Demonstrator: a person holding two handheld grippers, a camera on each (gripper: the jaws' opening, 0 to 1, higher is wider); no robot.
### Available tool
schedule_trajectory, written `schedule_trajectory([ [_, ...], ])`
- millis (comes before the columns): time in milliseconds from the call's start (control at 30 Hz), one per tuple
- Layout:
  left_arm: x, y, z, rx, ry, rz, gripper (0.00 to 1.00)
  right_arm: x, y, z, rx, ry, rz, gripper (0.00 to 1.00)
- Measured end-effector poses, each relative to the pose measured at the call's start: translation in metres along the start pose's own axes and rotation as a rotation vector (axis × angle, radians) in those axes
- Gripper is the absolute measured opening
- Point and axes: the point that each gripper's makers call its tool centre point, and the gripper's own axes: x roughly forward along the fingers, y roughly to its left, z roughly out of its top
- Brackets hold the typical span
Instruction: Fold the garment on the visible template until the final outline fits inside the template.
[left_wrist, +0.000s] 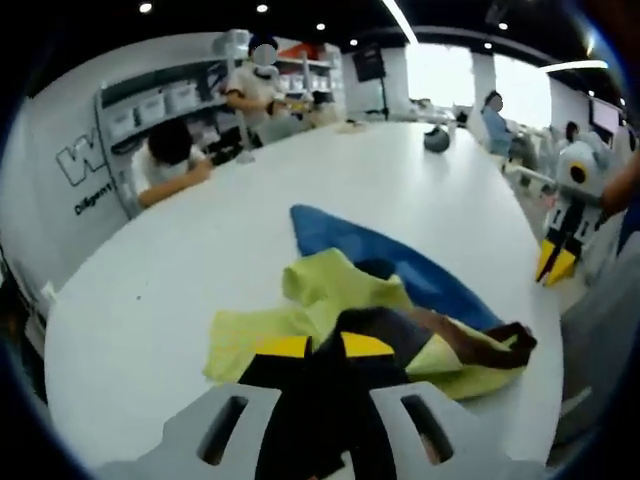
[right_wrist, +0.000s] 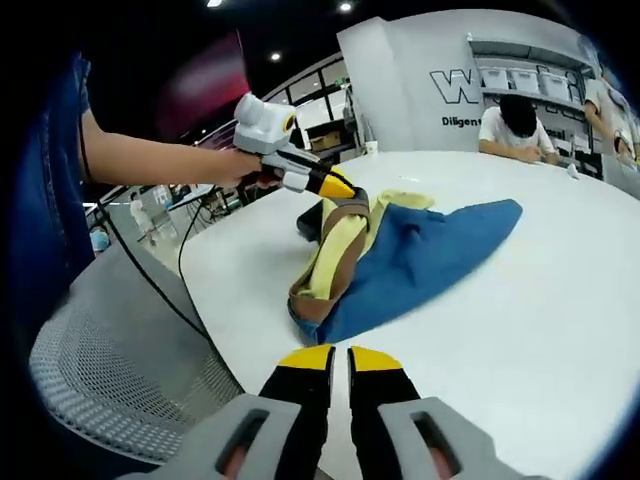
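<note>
A yellow-green garment (left_wrist: 330, 295) with a dark brown band (right_wrist: 340, 235) lies bunched on a blue sheet (left_wrist: 400, 260) on the white table (left_wrist: 200, 250). In the left gripper view, my left gripper (left_wrist: 325, 345) is shut on a dark fold of the garment. The right gripper view shows the same left gripper (right_wrist: 340, 188) in a hand, holding the brown band up off the table, with the blue sheet (right_wrist: 430, 245) spread to its right. My right gripper (right_wrist: 340, 358) is shut on nothing, hovering over bare table short of the cloth. It also appears at the table's edge (left_wrist: 557, 262).
A grey mesh chair (right_wrist: 100, 370) stands by the near table edge. Several people sit or stand along the far side, one leaning on the table (left_wrist: 170, 160). A dark round object (left_wrist: 437, 140) sits far back. Shelves (left_wrist: 170, 100) line the wall.
</note>
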Motion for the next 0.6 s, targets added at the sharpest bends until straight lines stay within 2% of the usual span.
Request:
schedule_trajectory([
  [33, -0.001, 0.004, 0.002, 0.023, 0.0, 0.025, 0.01, 0.0, 0.001, 0.001, 0.01, -0.003, 0.001, 0.01],
  [167, -0.007, 0.005, 0.003, 0.09, -0.007, 0.05, 0.01, 0.002, 0.0, 0.002, 0.021, -0.01, 0.001, 0.03],
  [300, -0.018, -0.001, 0.009, 0.092, -0.02, 0.059, 0.01, 0.003, 0.001, 0.001, 0.023, -0.01, -0.001, 0.12],
  [367, -0.023, 0.002, 0.012, 0.089, -0.033, 0.07, 0.01, 0.003, 0.002, 0.0, 0.021, -0.007, -0.004, 0.15],
  [400, -0.027, 0.003, 0.015, 0.089, -0.042, 0.077, 0.01, 0.003, 0.004, 0.0, 0.016, -0.004, -0.005, 0.15],
  [433, -0.037, 0.0, 0.027, 0.084, -0.068, 0.088, 0.01, 0.003, 0.007, -0.001, 0.003, 0.002, -0.002, 0.15],
  [500, -0.051, 0.005, 0.034, 0.077, -0.103, 0.105, 0.01, 0.004, 0.01, 0.0, -0.005, 0.002, 0.002, 0.15],
  [533, -0.052, 0.009, 0.033, 0.076, -0.109, 0.109, 0.01, 0.004, 0.012, 0.001, -0.013, -0.003, 0.008, 0.16],
  [600, -0.067, 0.013, 0.043, 0.08, -0.153, 0.13, 0.01, 0.008, 0.017, 0.003, -0.035, -0.007, 0.019, 0.2],
])
